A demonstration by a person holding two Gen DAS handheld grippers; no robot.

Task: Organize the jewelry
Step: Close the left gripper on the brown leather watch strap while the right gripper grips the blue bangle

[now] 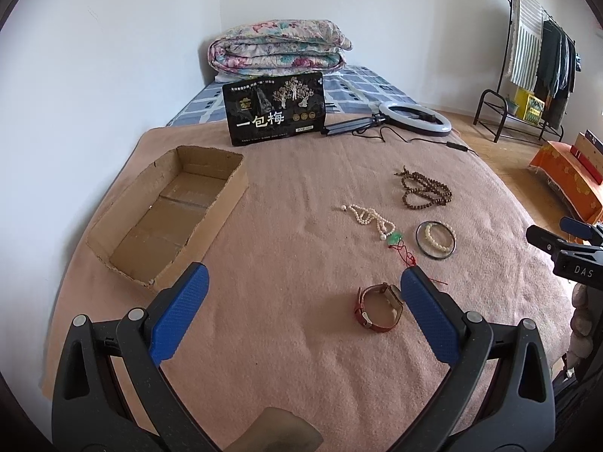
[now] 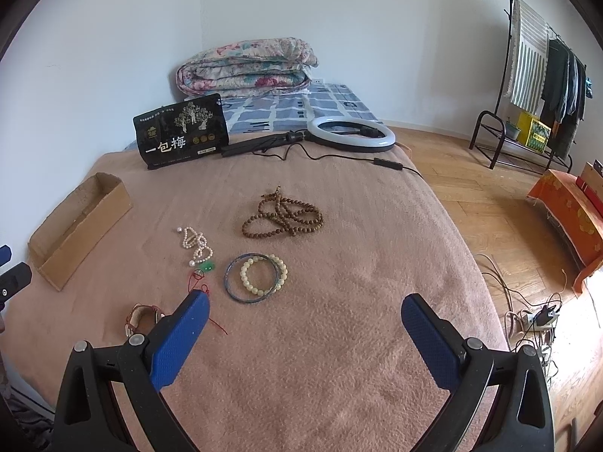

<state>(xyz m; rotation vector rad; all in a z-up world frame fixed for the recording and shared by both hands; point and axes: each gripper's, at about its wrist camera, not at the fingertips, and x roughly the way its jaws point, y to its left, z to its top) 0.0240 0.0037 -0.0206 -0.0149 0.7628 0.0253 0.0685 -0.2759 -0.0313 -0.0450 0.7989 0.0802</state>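
left gripper (image 1: 303,290) hovering spread, empty | watch (image 1: 378,307) lying on bed blanket just inside its right finger, nearer this gripper | right gripper (image 2: 305,318) spread, empty | cardboard box (image 1: 124,226) sitting left, empty

I count one cardboard box (image 1: 166,211), ahead and left of my left jaws. Jewelry, six pieces: one red-strapped wristwatch (image 1: 378,307) beside the left gripper's right jaw, one pearl necklace (image 2: 196,245), one green pendant on red cord (image 2: 206,266), one dark bangle (image 2: 230,286), one cream bead bracelet (image 2: 264,274), one brown bead strand (image 2: 284,217) ahead of my right jaws.
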